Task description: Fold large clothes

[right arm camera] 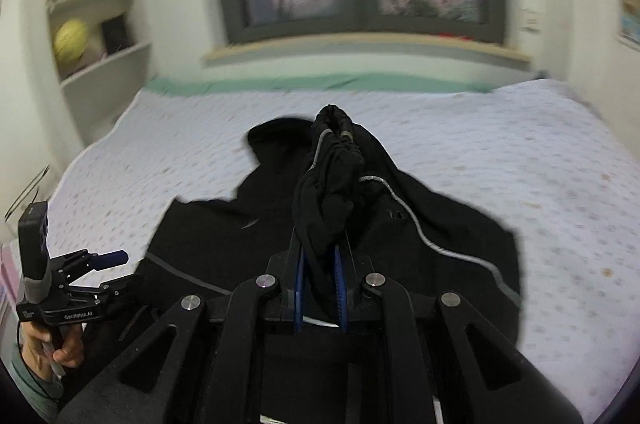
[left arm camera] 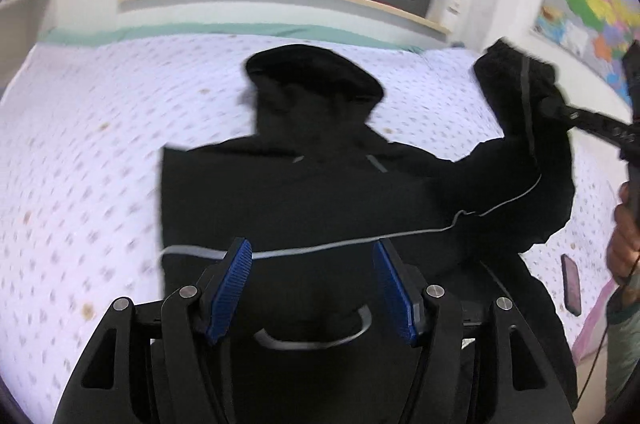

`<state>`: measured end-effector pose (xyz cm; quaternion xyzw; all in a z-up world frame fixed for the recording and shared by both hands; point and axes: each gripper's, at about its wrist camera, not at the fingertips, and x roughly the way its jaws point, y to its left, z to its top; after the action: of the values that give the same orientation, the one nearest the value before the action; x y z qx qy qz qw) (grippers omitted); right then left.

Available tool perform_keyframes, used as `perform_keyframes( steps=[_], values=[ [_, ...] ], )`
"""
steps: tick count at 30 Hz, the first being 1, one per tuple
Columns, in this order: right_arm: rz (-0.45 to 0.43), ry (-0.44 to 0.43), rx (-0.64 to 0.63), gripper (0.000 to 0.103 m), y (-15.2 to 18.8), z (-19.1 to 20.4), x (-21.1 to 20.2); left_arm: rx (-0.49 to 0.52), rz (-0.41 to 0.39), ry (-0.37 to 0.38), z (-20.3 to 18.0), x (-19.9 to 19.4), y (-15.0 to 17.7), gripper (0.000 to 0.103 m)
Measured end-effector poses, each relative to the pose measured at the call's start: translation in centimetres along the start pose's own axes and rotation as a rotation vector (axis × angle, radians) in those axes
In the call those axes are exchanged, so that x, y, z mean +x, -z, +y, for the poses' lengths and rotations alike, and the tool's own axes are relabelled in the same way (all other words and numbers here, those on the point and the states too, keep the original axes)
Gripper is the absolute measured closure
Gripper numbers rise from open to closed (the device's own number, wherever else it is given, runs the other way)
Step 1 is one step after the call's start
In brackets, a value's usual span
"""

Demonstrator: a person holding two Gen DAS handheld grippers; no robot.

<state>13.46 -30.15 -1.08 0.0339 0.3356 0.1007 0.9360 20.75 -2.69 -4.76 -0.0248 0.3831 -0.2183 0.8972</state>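
Note:
A black hooded jacket (left arm camera: 304, 195) with thin grey piping lies on the bed, hood toward the window. My left gripper (left arm camera: 312, 256) is open and empty, hovering over the jacket's lower body. My right gripper (right arm camera: 320, 256) is shut on the jacket's right sleeve (right arm camera: 332, 183) and holds the bunched cuff lifted above the body. In the left wrist view the lifted sleeve (left arm camera: 516, 95) rises at the right, with the right gripper (left arm camera: 560, 109) clamped on it. In the right wrist view the left gripper (right arm camera: 116, 268) shows at the lower left, open. The jacket (right arm camera: 440, 224) spreads under the sleeve.
The bed (left arm camera: 80, 143) has a white dotted sheet with a green edge by the window wall. A dark phone (left arm camera: 571, 284) lies on the sheet at the right. A bookshelf (right arm camera: 100, 3) stands left of the bed. A colourful map (left arm camera: 588, 7) hangs on the right wall.

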Motion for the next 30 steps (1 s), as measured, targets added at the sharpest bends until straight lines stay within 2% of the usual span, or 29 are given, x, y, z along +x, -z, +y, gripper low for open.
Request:
perform_keyframes(
  steps=[6, 8, 14, 17, 20, 23, 24, 25, 27, 28, 30],
  values=[
    [0.11, -0.097, -0.053, 0.085, 1.5, 8.9, 7.3, -0.038, -0.023, -0.015, 5.0, -1.9, 2.9, 0.038],
    [0.184, -0.131, -0.051, 0.085, 3.0, 11.9, 11.1, -0.038, -0.049, -0.004, 6.1, -2.9, 3.4, 0.038],
    [0.318, -0.104, -0.059, 0.084, 7.5, 16.0, 20.0, -0.057, -0.049, 0.002, 9.0, -3.9, 4.5, 0.038],
    [0.363, -0.08, -0.097, 0.073, 9.4, 17.1, 22.6, -0.068, -0.033, 0.0, 9.8, -3.6, 5.0, 0.038],
    [0.357, -0.129, -0.105, 0.067, 9.0, 16.9, 21.4, -0.085, 0.012, 0.042, 10.3, -2.7, 4.7, 0.038],
    [0.307, -0.256, -0.081, 0.066, 7.4, 15.2, 16.9, -0.107, 0.045, 0.134, 10.1, -1.7, 3.7, 0.038],
    [0.276, -0.27, -0.084, 0.06, 7.0, 14.5, 15.1, -0.114, 0.054, 0.163, 9.8, -1.4, 3.1, 0.038],
    [0.241, -0.264, -0.091, 0.052, 6.7, 13.8, 13.6, -0.122, 0.064, 0.195, 9.4, -0.9, 2.5, 0.038],
    [0.167, -0.211, -0.107, 0.043, 6.2, 11.9, 10.6, -0.137, 0.096, 0.233, 8.5, 0.7, 1.0, 0.038],
    [0.134, -0.177, -0.102, 0.039, 6.1, 10.2, 9.2, -0.136, 0.112, 0.234, 7.9, 1.5, 0.5, 0.038],
    [0.099, -0.11, -0.076, 0.039, 6.1, 6.9, 7.6, -0.127, 0.156, 0.205, 6.7, 4.1, -0.6, 0.037]
  ],
)
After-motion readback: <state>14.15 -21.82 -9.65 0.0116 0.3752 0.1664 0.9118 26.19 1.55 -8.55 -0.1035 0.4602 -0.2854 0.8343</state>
